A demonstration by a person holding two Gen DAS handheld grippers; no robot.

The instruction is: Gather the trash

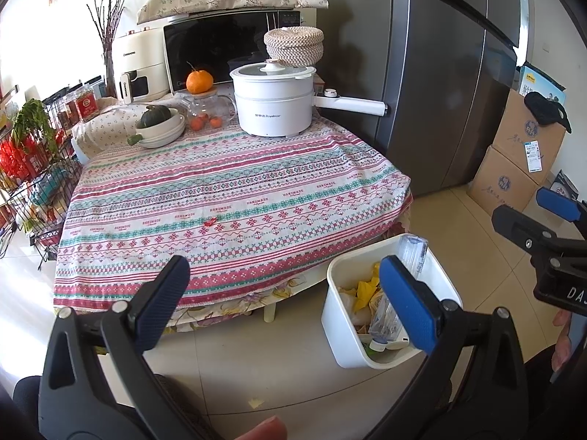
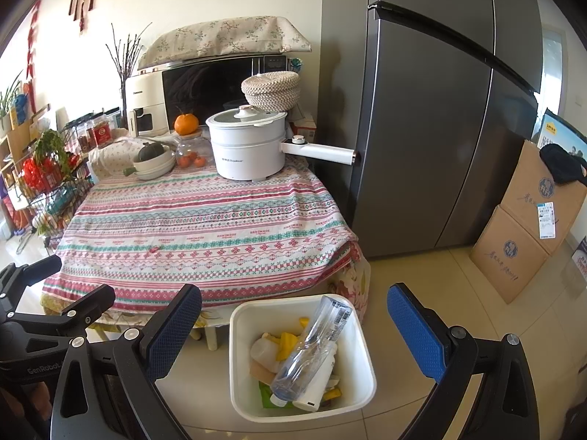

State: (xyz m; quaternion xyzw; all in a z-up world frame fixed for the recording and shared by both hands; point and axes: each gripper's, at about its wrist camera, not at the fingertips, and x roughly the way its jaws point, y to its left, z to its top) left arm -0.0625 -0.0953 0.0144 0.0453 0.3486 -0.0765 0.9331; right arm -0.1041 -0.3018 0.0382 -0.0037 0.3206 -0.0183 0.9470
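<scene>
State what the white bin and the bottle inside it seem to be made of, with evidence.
White bin: likely plastic, given its smooth, slightly glossy moulded walls and rounded corners. Bottle: probably clear thin plastic; the trash beneath shows through it.

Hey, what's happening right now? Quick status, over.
Left gripper open, empty. Right gripper open, empty. White bin on the floor holds a clear bottle and wrappers. Small red scrap left on the tablecloth; path clear.
</scene>
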